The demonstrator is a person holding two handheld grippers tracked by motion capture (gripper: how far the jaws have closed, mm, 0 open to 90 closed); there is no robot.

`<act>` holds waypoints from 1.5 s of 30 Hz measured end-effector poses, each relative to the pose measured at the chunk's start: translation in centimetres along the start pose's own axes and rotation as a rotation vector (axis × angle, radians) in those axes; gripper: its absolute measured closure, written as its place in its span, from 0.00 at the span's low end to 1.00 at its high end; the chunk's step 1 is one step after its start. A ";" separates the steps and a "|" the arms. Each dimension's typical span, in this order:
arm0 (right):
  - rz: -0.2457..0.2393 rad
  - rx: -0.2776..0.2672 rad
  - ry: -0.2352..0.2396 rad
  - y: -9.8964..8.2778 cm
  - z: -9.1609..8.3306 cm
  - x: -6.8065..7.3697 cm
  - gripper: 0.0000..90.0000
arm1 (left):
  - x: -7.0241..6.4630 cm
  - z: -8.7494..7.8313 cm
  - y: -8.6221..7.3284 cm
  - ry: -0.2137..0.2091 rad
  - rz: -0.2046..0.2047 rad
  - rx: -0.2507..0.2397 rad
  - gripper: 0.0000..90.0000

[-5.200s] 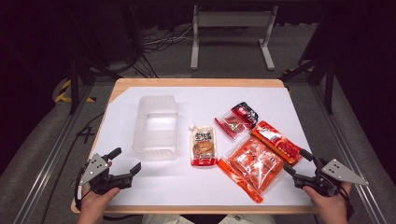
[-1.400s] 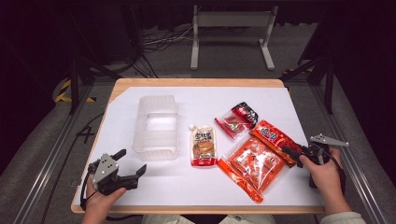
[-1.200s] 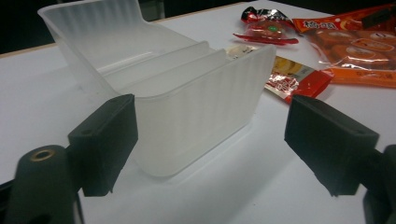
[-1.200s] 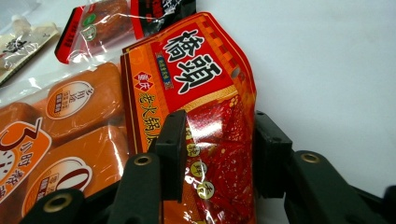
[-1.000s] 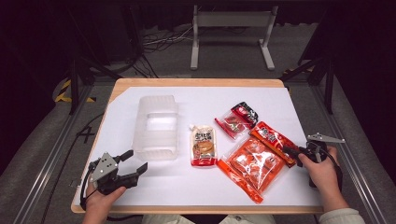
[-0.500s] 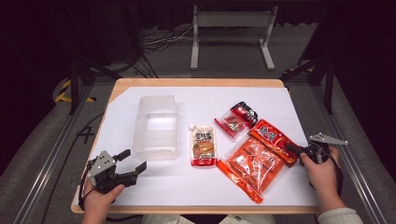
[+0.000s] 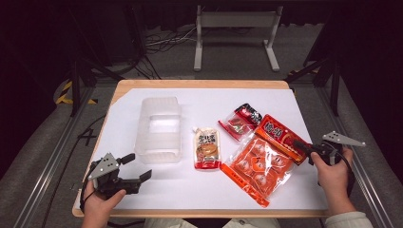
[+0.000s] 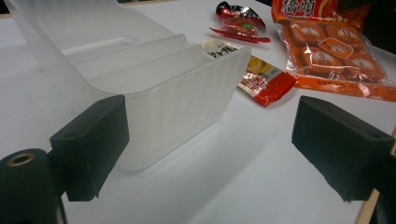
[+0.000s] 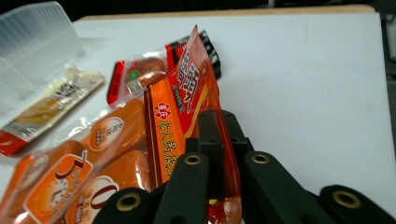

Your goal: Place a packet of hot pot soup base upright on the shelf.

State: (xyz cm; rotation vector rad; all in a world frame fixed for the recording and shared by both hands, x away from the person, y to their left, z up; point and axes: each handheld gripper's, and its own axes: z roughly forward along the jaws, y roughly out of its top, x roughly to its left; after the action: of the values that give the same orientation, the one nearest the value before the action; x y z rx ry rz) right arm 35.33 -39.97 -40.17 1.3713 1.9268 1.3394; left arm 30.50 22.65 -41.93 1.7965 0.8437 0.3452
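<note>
So the right gripper [image 7: 304, 146] has its jaws pinched tight on the near-right end of the red-and-orange snack packet [image 7: 281, 137], over by the right edge of the table [image 7: 199, 84]. From the high view that packet runs diagonally up and to the left from the jaw tips, and its lower edge overlaps the top of the big orange multipack [image 7: 259, 164] sitting just beside it. In the right gripper view you can see the packet [image 9: 187, 98] clamped edge-on between the two black jaws, with its far end tipped up off the white table cover, so it stands on its side rather than lying flat. Right behind it is the small dark-and-red packet [image 7: 241, 121], and left of that the sauce pouch [image 7: 207, 148] lies flat, roughly mid-table. The left gripper [image 7: 134, 166] is at the near-left corner, well apart from all the snacks. Its jaws have just been opening and now stand spread wide with nothing between them. It points at the clear plastic container [image 7: 158, 128], and in the left gripper view the near corner of that container [image 8: 154, 93] sits just past the left-hand jaw, close but I can't tell if it's actually touching. The person's hands are wrapped around both gripper handles at the bottom of the high view.
</note>
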 end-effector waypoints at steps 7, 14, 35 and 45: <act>-0.032 -0.034 0.032 2.0 -1.1 1.1 1.00 | -0.7 -0.1 0.9 0.012 -0.015 -0.040 0.07; -0.076 -0.081 0.095 4.3 -2.6 3.0 1.00 | -1.2 -0.1 2.7 0.027 0.029 0.002 0.06; -0.249 -0.136 0.266 9.4 -6.0 9.2 1.00 | -0.9 1.4 3.6 -0.043 0.004 0.002 0.25; -0.310 -0.145 0.278 10.9 -6.6 10.4 1.00 | -0.9 1.7 3.7 -0.061 0.017 -0.051 0.14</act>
State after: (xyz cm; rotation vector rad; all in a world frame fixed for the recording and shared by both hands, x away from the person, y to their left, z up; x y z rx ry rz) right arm 31.14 -33.27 -25.79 0.8105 2.0654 1.5380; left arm 32.35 20.16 -39.07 1.7595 0.7707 0.3183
